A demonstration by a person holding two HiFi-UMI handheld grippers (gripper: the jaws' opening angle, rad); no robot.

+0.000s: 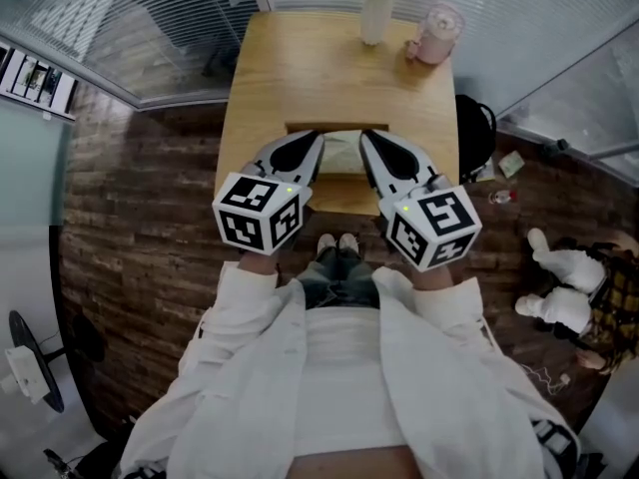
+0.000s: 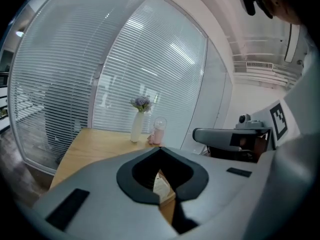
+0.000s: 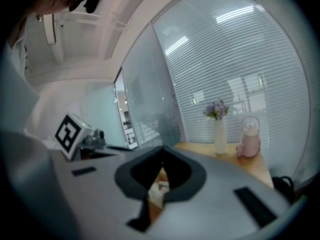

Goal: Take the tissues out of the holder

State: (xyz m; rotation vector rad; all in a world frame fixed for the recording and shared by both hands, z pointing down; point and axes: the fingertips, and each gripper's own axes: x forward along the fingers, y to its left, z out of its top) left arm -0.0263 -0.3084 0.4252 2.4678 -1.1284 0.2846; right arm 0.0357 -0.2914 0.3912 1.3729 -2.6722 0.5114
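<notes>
1. Your left gripper (image 2: 160,150) has its grey fingers (image 2: 100,194) closed tip to tip and holding nothing. The pale folded tissues (image 2: 162,186) show through the slit below the tips.
2. Your right gripper (image 3: 162,150) matches it, with fingers (image 3: 235,209) together and empty and the same tissues (image 3: 159,189) visible beneath them.
3. From the head view, the two grippers flank the tissues (image 1: 341,151). The tissues sit in a low wooden holder (image 1: 329,126) near the front edge of the light wooden counter (image 1: 300,68).
4. At the far end, well apart from the holder, stand a white vase of purple flowers (image 1: 376,13) and a pink lidded jug (image 1: 437,36).
5. Risk: if you lower the fingers while they are closed, they will probably only press the tissues down or nudge the holder toward the front edge.
6. Risk: if you pinch too deep, you may pull out a thick wad, or lift the unsteadied holder along with it.
</notes>
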